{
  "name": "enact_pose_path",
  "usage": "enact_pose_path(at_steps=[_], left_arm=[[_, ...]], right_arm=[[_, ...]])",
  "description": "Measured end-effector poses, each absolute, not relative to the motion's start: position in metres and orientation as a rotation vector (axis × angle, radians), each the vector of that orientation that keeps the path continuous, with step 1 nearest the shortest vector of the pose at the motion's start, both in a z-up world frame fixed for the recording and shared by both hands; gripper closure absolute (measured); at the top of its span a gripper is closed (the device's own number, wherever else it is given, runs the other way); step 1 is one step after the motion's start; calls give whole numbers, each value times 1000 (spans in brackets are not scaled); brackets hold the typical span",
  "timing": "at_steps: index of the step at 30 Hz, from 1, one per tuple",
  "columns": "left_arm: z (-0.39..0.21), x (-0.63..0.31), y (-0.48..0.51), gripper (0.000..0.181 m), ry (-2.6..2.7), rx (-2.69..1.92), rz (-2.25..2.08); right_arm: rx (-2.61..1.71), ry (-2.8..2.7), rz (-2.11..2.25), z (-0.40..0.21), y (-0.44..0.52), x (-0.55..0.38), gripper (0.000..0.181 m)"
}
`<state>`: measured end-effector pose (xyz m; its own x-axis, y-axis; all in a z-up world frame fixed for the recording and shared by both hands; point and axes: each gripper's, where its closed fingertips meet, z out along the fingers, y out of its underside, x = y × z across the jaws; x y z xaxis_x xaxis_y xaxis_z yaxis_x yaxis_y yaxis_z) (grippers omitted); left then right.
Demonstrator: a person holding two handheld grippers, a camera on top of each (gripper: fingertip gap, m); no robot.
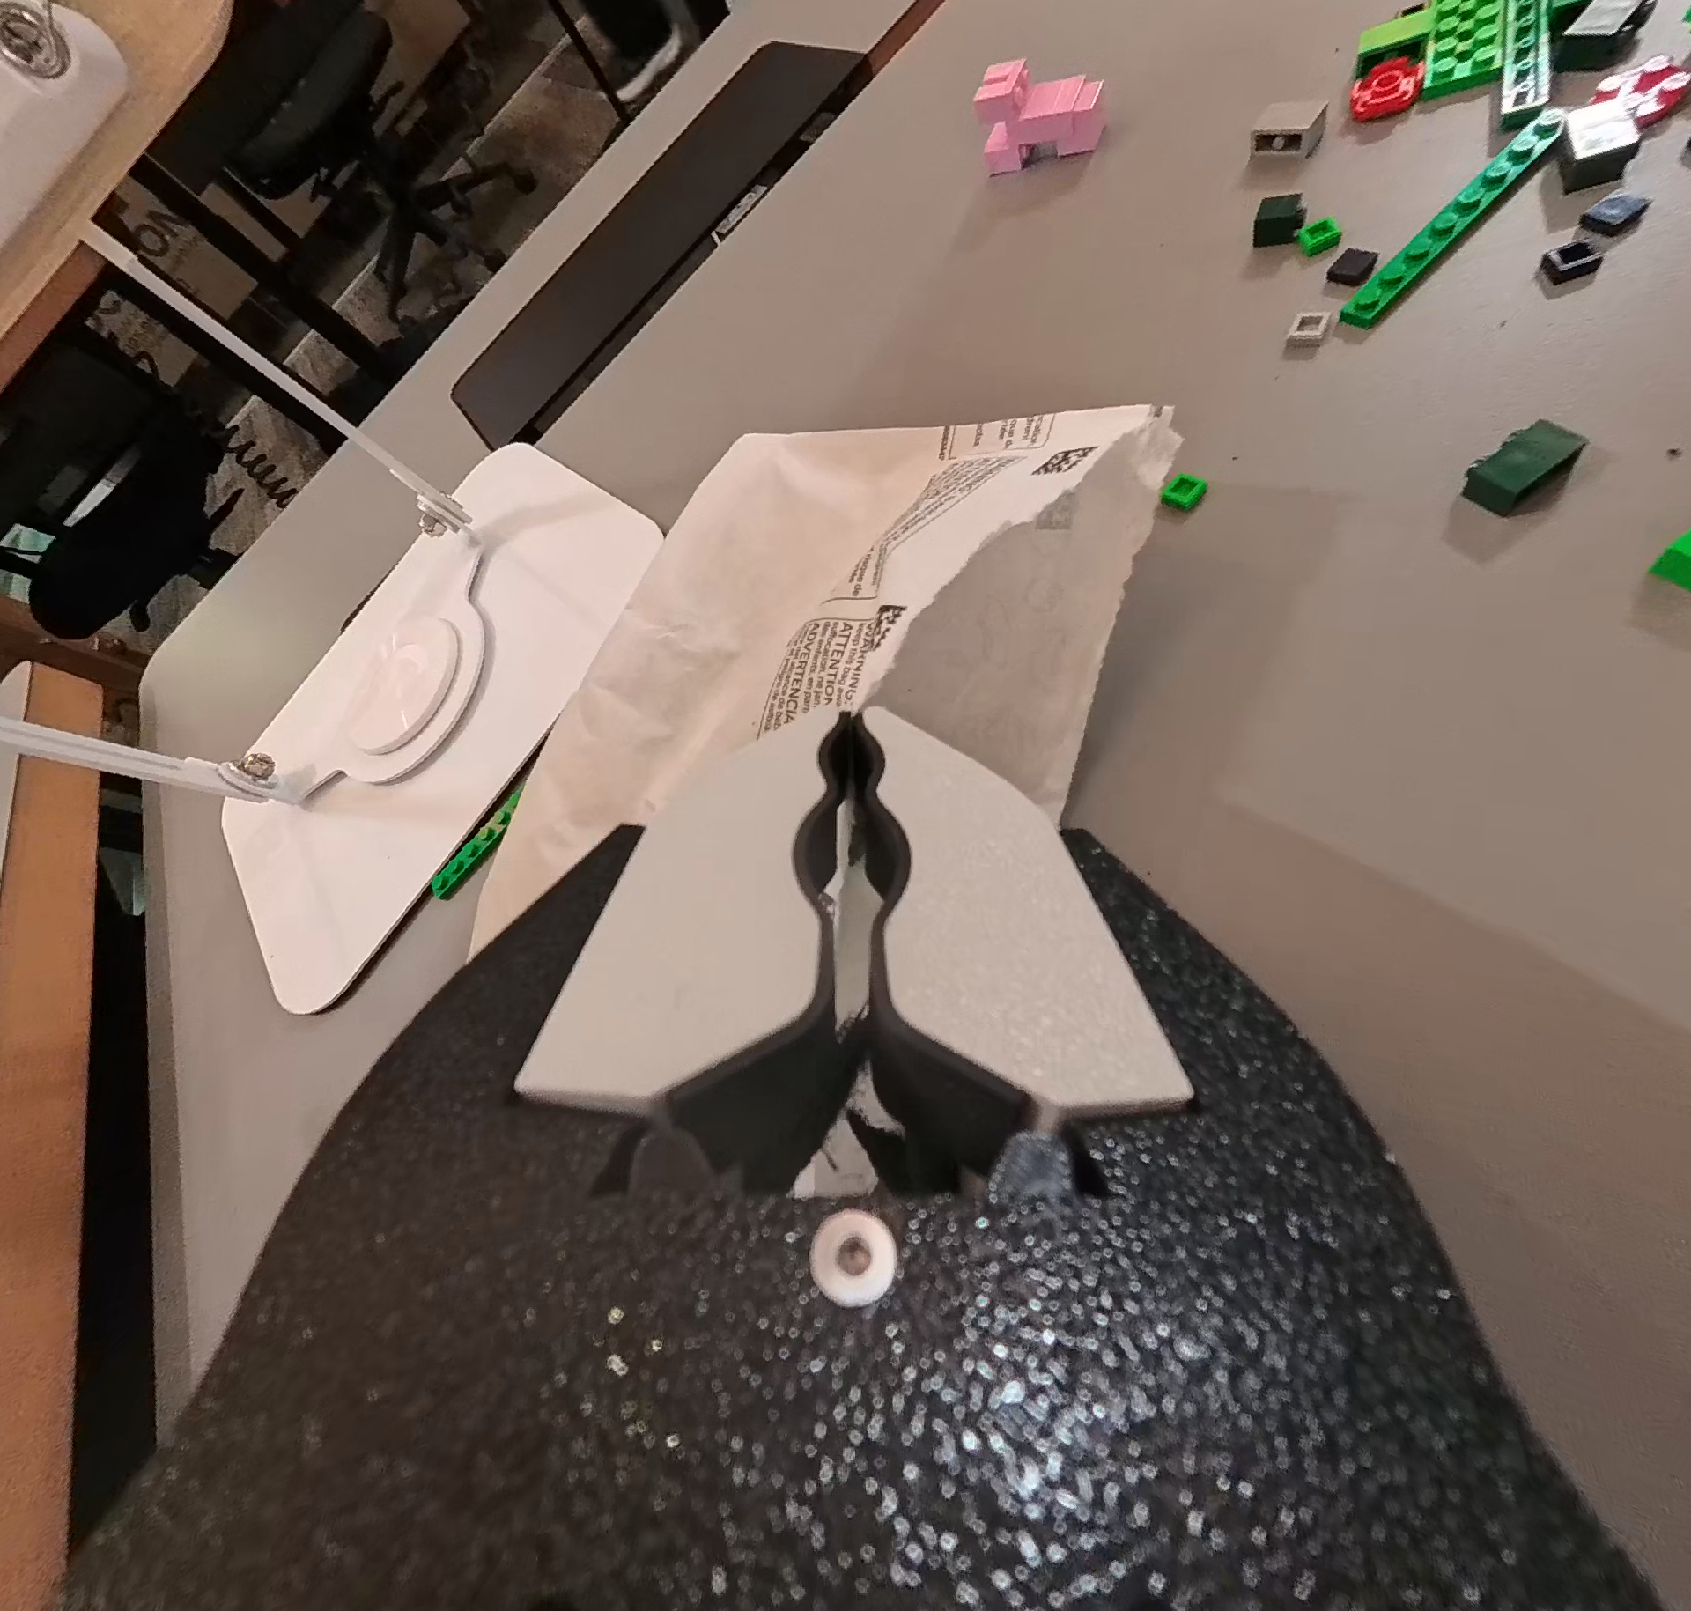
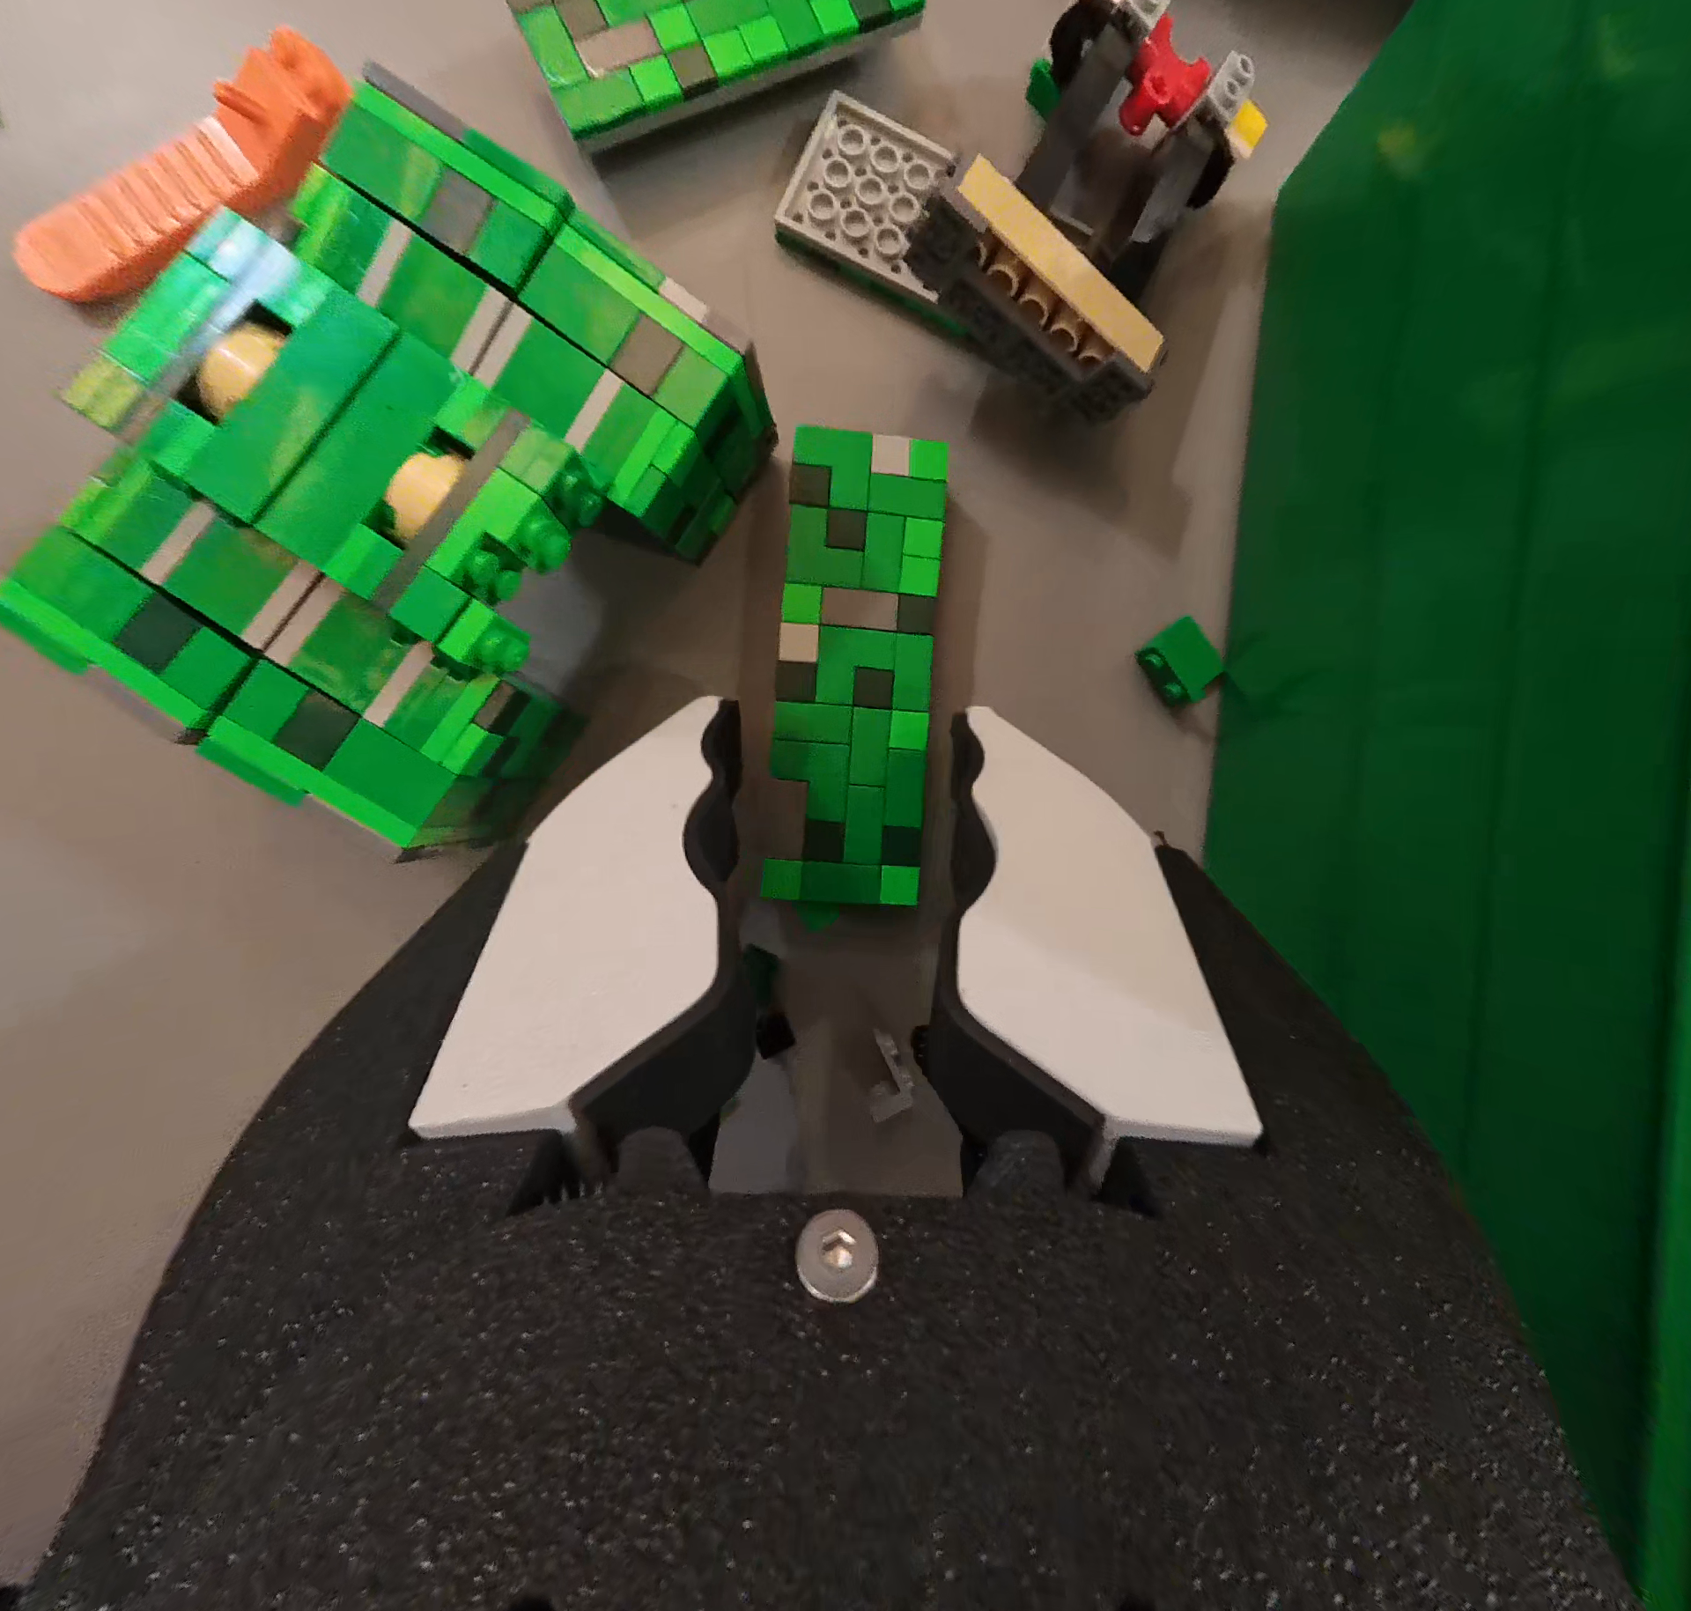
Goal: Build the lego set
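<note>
Left gripper fingers pressed together, pinching a torn white paper bag that stands up from the tips, printed side left, ragged edge right. Just left of the bag, a white stand base on the grey table, a green plate poking out between them. Past the bag, a small green tile, a dark green slope, then scattered loose pieces: long green plate, grey brick, pink pig, wide green plates at the top right. Right gripper fingers spread apart, straddling the near end of a long green mosaic panel lying flat on the table; contact with the pads cannot be told. Left of it, a big green block build, blurred, tan round parts showing in gaps. Right, a small dark green brick next to a tall green wall. Farther, a grey-and-tan build with red and yellow parts, a second mosaic panel, orange separator far left.
</note>
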<state>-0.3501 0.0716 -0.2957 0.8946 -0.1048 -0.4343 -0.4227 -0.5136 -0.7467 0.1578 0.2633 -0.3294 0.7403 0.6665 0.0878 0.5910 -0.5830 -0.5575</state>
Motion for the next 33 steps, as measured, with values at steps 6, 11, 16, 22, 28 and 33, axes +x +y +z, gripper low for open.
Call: enact_pose_path(at_steps=[6, 11, 16, 22, 28, 33], left_arm=[[-296, -350, 72, 181, 382, -2094, 415], [-296, -350, 72, 181, 383, -2093, 414], [-296, -349, 72, 181, 386, -2094, 413], [-297, -348, 72, 181, 393, -2096, 417], [-297, -348, 72, 181, 394, -2097, 416], [-298, -348, 72, 181, 395, -2100, 415]], right_arm=[[-2406, -937, 183, -340, 267, 159, 147], [-2318, -812, 117, -310, 274, 176, 147], [-2334, -762, 153, -307, 268, 187, 147], [-2333, -837, 224, -320, 269, 168, 148], [-2355, -921, 288, -338, 268, 149, 147], [-2307, -910, 381, -323, 264, 143, 143]])
